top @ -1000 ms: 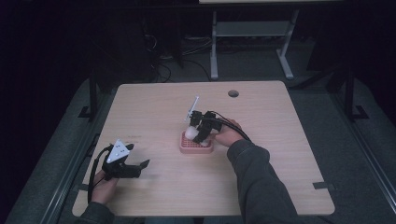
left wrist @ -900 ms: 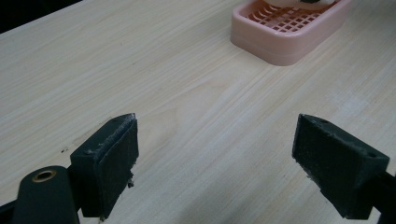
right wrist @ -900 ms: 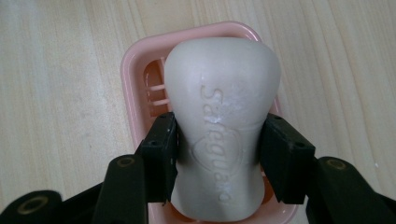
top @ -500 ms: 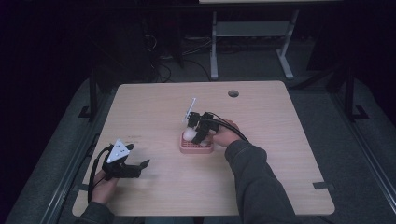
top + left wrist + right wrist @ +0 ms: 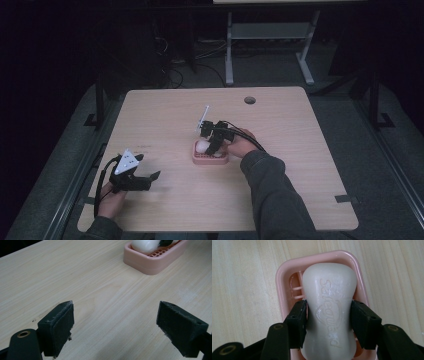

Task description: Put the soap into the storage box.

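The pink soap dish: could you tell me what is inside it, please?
A white soap bar lies in the pink soap dish, with the right gripper around its waist. Slats show beside the bar; the dish floor beneath it is covered.

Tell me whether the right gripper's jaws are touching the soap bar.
Touching. In the right gripper view, both black pads of the right gripper press against the waist of the white soap bar over the pink dish.

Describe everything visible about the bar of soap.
The soap bar is off-white, waxy-looking, waisted in the middle, with raised lettering on its top face. It lies flat in the pink slatted soap dish on the wooden table. The right gripper has its black pads against the bar's narrow waist on both sides.
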Demonstrator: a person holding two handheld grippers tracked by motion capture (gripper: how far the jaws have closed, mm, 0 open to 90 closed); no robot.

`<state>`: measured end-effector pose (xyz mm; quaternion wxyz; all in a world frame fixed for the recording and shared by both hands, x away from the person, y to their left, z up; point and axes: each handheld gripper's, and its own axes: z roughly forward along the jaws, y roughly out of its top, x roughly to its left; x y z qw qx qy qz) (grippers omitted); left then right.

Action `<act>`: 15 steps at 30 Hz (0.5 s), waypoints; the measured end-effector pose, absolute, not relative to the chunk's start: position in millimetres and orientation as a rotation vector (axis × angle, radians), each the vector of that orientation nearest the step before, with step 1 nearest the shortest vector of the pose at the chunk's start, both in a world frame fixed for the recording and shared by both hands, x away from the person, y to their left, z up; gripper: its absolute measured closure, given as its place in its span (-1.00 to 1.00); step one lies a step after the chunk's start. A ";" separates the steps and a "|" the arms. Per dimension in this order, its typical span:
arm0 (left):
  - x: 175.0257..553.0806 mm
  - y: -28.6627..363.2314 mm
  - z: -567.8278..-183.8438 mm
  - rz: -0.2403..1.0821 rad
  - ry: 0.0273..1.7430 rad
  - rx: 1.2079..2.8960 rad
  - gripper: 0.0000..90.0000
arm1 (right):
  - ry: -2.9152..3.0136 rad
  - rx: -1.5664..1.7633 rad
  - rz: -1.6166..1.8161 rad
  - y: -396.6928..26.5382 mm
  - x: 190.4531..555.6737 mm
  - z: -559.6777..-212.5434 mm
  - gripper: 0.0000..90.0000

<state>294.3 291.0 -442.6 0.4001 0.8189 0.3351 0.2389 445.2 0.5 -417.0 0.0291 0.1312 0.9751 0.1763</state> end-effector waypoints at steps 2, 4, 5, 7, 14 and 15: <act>294.3 291.0 -442.6 0.604 0.848 2.072 -0.69 | 3.010 0.412 0.552 -0.1 445.3 -416.4 0.06; 294.2 291.2 -442.4 0.606 0.844 2.078 -0.69 | 3.010 0.413 0.564 -1.0 445.4 -415.5 0.06; 294.2 291.2 -442.3 0.605 0.845 2.079 -0.69 | 3.008 0.412 0.572 -1.6 445.6 -415.0 0.06; 294.2 291.2 -442.3 0.606 0.845 2.078 -0.69 | 3.011 0.430 0.584 -2.0 445.3 -413.7 0.02; 294.3 290.7 -442.7 0.606 0.844 2.078 -0.69 | 3.004 0.441 0.602 -4.3 443.6 -412.8 -0.03; 294.4 290.7 -442.8 0.605 0.844 2.078 -0.69 | 3.001 0.441 0.610 -5.0 443.2 -412.4 -0.04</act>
